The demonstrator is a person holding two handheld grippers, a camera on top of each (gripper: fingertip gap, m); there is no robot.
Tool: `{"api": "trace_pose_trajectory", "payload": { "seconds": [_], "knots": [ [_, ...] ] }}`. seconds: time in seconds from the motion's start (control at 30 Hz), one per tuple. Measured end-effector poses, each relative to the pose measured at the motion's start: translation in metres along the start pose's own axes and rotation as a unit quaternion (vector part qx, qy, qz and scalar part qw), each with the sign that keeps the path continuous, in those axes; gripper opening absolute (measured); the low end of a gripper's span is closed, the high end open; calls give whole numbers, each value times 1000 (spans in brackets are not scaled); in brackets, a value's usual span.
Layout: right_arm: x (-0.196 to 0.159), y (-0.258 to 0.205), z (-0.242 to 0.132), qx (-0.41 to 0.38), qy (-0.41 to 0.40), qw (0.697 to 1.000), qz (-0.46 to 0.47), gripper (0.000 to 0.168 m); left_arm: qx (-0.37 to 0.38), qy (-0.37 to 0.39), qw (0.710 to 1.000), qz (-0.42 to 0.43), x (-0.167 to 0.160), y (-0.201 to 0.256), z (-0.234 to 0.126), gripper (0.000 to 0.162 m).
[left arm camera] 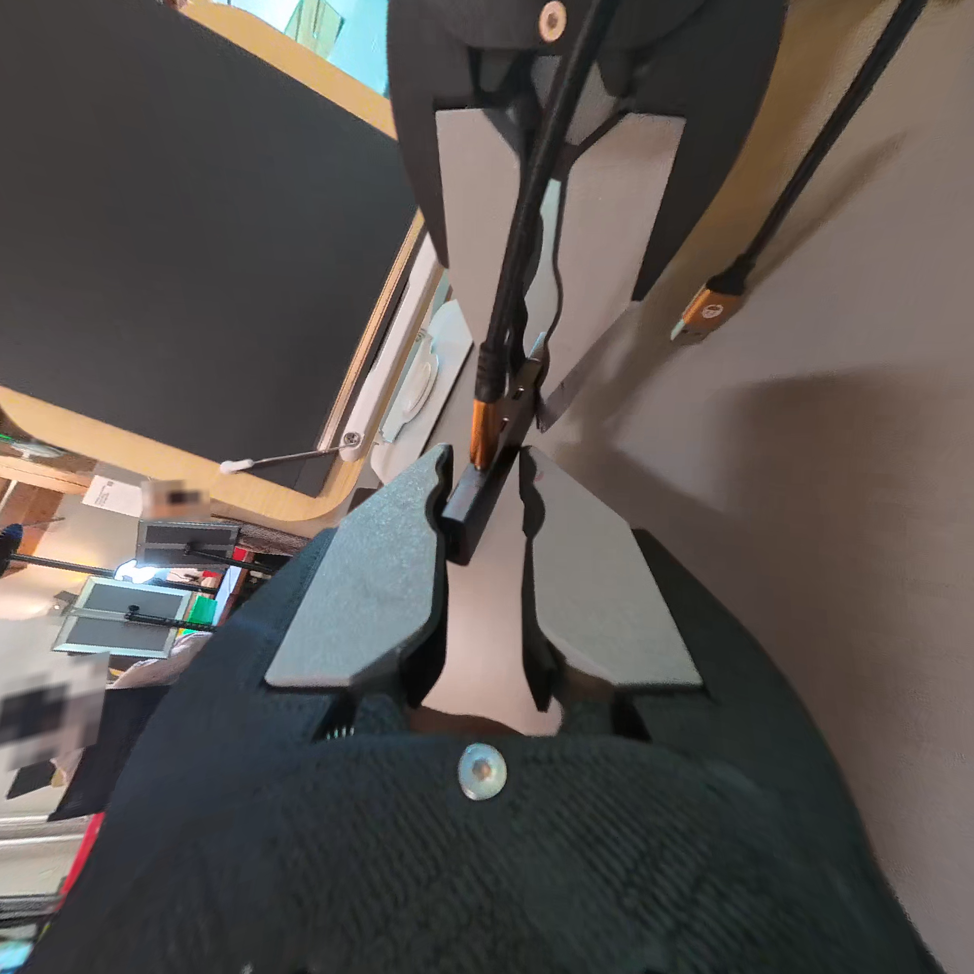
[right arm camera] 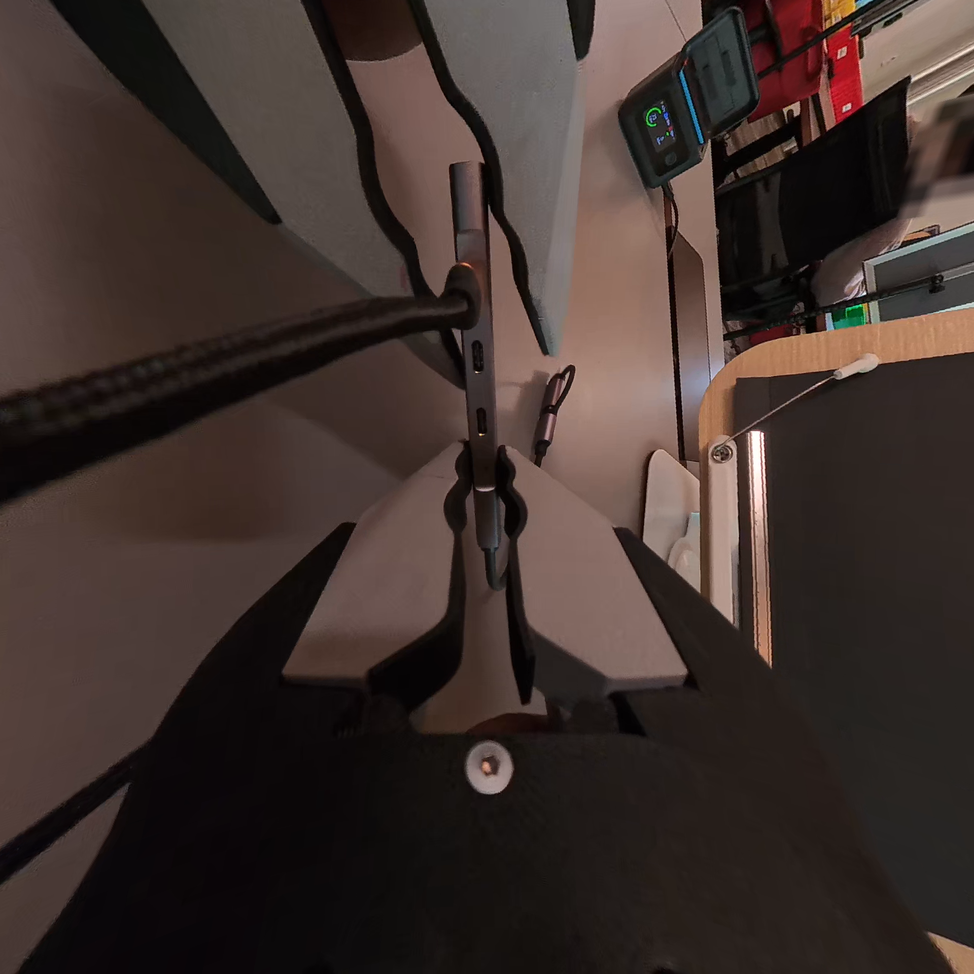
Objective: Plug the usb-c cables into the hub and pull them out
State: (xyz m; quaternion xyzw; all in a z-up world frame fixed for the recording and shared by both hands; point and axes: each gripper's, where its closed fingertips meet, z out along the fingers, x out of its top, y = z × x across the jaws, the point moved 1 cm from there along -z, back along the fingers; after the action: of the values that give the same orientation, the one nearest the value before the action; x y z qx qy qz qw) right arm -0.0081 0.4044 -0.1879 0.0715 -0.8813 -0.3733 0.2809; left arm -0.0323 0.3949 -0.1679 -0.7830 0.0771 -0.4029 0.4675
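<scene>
A: Holding the hub (right arm camera: 477, 337) edge-up between both grippers looks deliberate: the side with the ports faces out, so a plug can go straight in or come straight out.

B: Where is it held?

A: The right gripper (right arm camera: 484, 464) pinches the end where the hub's own lead (right arm camera: 495, 566) comes out, its fingers nearly together on the thin body. The left gripper (left arm camera: 482, 464) reaches in from the opposite side. Its fingers sit only a little apart and look closed on the hub's far end, though the contact on one side is hard to judge.

B: And the cables?

A: One braided cable (right arm camera: 221, 363) is seated in a port just ahead of the left gripper's tips; its copper-coloured plug (left arm camera: 484, 429) stands square to the hub. Two ports nearer the right gripper are free. A second cable (left arm camera: 822, 142) lies on the table (left arm camera: 790, 527) off to the side of the left gripper, its plug (left arm camera: 703, 313) unplugged.

B: So both tools are busy bracing?

A: I think so. Freeing the seated plug would need one of them to let go and take the plug instead.
</scene>
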Motion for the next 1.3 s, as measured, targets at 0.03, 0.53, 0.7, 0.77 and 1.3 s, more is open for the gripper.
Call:
{"api": "trace_pose_trajectory", "payload": {
  "seconds": [0.03,0.53,0.7,0.77,1.3],
  "knots": [
    [0,0,-1,1,2,1000,2,6,-1,-2,1000,-4,-1,-1,0,23],
    [7,-16,-14,73,33,997,14,6,-108,55,989,-89,8,17,-13,17],
    [8,-23,-15,88,24,996,5,6,-130,62,986,-84,14,24,-16,16],
    [6,-26,-15,93,18,995,2,6,-130,70,985,-85,18,23,-18,15],
    [12,-37,-24,147,41,988,28,6,-181,99,972,-111,30,33,-25,7]
  ]
}}
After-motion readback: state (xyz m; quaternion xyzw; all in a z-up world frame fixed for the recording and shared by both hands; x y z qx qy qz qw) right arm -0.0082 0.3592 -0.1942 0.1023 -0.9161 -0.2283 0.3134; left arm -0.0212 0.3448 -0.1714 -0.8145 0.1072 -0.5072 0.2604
